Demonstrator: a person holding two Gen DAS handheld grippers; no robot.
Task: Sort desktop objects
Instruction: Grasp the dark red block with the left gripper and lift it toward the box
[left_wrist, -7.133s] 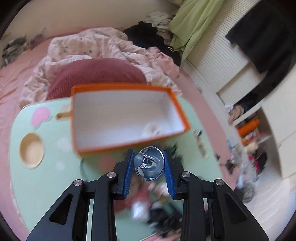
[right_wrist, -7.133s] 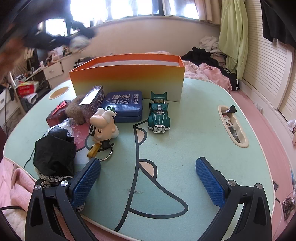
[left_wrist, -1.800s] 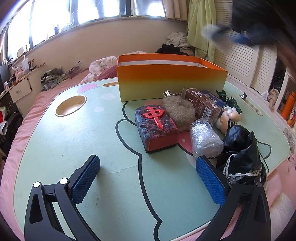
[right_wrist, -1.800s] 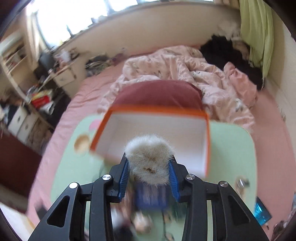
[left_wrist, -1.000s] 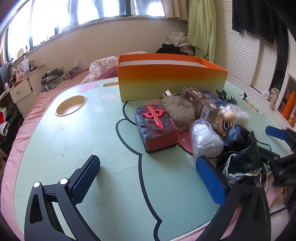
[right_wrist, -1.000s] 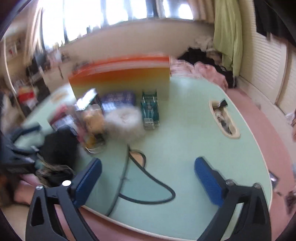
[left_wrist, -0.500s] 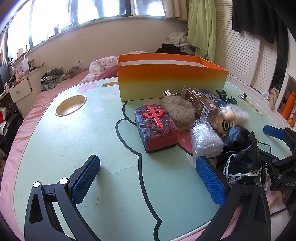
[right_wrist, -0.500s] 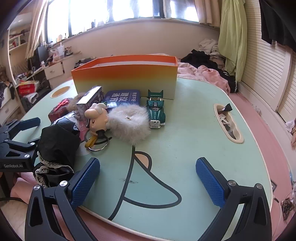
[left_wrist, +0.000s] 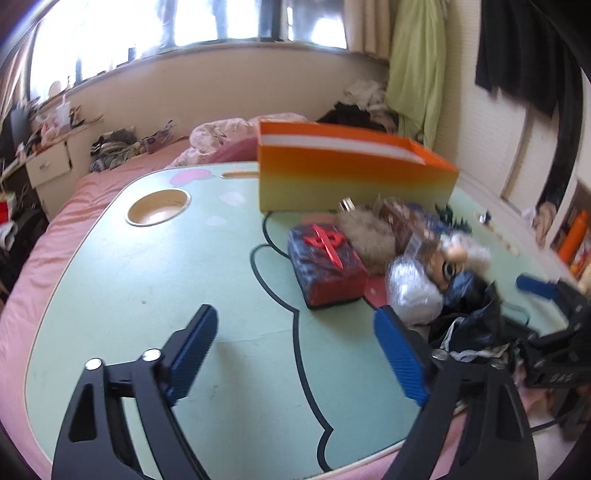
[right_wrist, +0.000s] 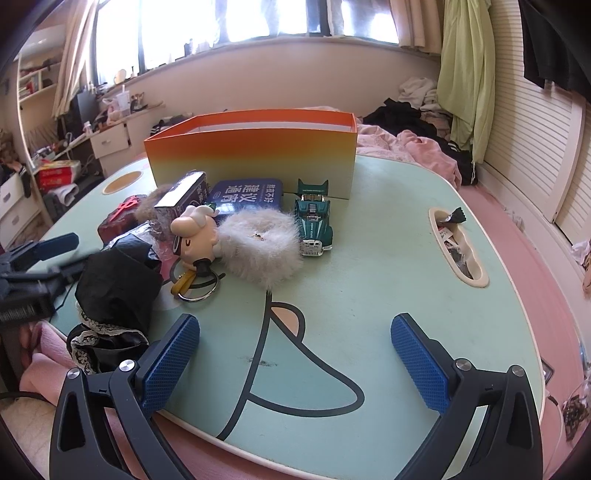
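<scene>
An orange box (right_wrist: 255, 147) stands at the back of the green table (right_wrist: 369, 266); it also shows in the left wrist view (left_wrist: 351, 177). In front of it lie a white fluffy pom (right_wrist: 262, 249), a green toy car (right_wrist: 314, 221), a blue tin (right_wrist: 245, 195), a cartoon keychain figure (right_wrist: 195, 236), a black cloth bundle (right_wrist: 118, 288), a red and dark block (left_wrist: 325, 266), a brown fur ball (left_wrist: 364, 236) and a foil-wrapped lump (left_wrist: 412, 291). My right gripper (right_wrist: 295, 354) is open and empty, near the table's front edge. My left gripper (left_wrist: 295, 358) is open and empty, left of the block.
A round cup recess (left_wrist: 158, 206) sits at the table's left, a slot (right_wrist: 458, 247) with small items at its right. A small brown carton (right_wrist: 181, 199) lies beside the tin. A bed with pink bedding (right_wrist: 413, 147) is behind the table.
My left gripper has lifted and shifted a little toward the objects, blurring its view. The white pom dropped onto the table earlier and lies still. My right gripper has hardly moved.
</scene>
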